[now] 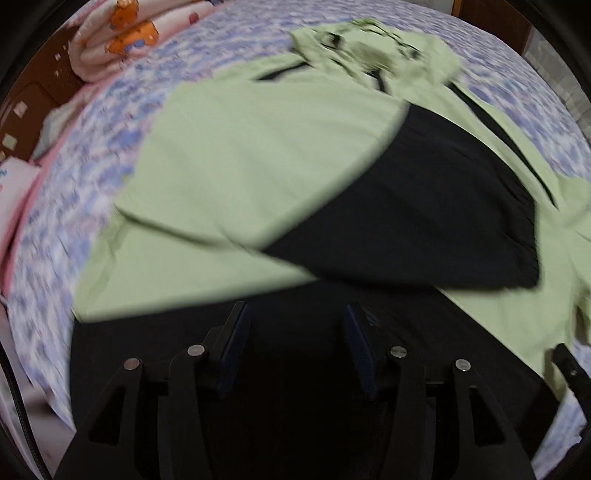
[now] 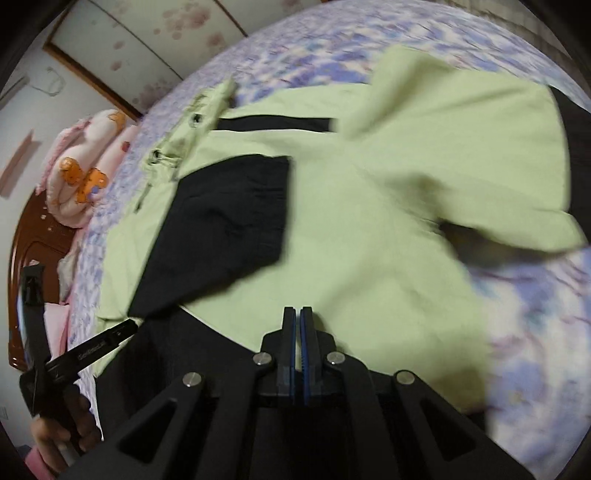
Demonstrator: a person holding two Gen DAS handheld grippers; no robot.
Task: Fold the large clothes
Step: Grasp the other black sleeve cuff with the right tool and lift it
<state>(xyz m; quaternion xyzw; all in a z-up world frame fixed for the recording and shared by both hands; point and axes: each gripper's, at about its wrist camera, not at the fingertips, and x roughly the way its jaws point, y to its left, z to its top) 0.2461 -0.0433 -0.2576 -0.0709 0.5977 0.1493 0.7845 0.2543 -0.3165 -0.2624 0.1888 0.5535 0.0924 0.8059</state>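
Two grippers over jacket (image 1: pixel 240 166) on bed (image 1: pixel 110 129) — left gripper (image 1: pixel 295 347) jaws apart, empty; right gripper (image 2: pixel 297 332) jaws together, empty — loose sleeve may unfold.

Bed with purple floral sheet (image 2: pixel 535 332), brown wooden headboard (image 2: pixel 33 251), rolled pink blanket (image 1: pixel 110 40), pale flower-patterned wall (image 2: pixel 155 33)

Motion-blurred floral bedsheet (image 1: pixel 110 147) and jacket's hood (image 1: pixel 373 48).

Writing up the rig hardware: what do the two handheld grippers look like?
Both the left gripper and right gripper are matte black linkage frames with silver pivot pins and blue ribbed pads. A black cable runs beside the left gripper.
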